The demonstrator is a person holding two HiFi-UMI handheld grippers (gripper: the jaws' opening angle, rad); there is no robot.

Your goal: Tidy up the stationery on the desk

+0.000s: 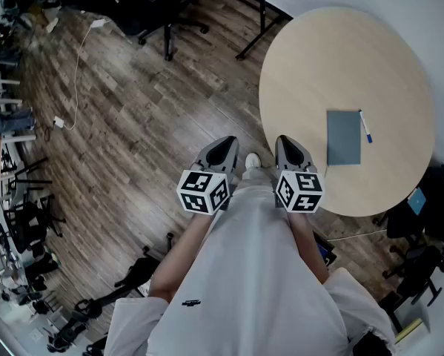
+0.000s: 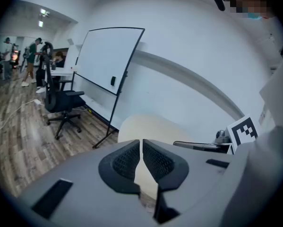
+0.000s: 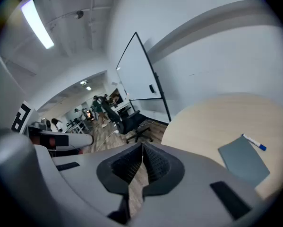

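Observation:
A grey-blue notebook (image 1: 344,136) lies flat on the round pale wooden table (image 1: 310,65), toward its near right side. A white pen with a blue cap (image 1: 365,127) rests right beside the notebook's right edge. Both show in the right gripper view too, the notebook (image 3: 244,159) and the pen (image 3: 254,143). My left gripper (image 1: 223,145) hangs over the floor, left of the table, shut and empty. My right gripper (image 1: 288,145) is at the table's near edge, left of the notebook, its jaws closed on nothing. In their own views the left gripper (image 2: 141,148) and the right gripper (image 3: 142,151) each show pads pressed together.
A whiteboard on a black stand (image 2: 106,63) stands beyond the table, with a black office chair (image 2: 61,100) near it. A white cable (image 1: 77,65) trails across the wood floor. More chairs and desks (image 1: 14,221) crowd the left side; people (image 2: 30,60) stand far off.

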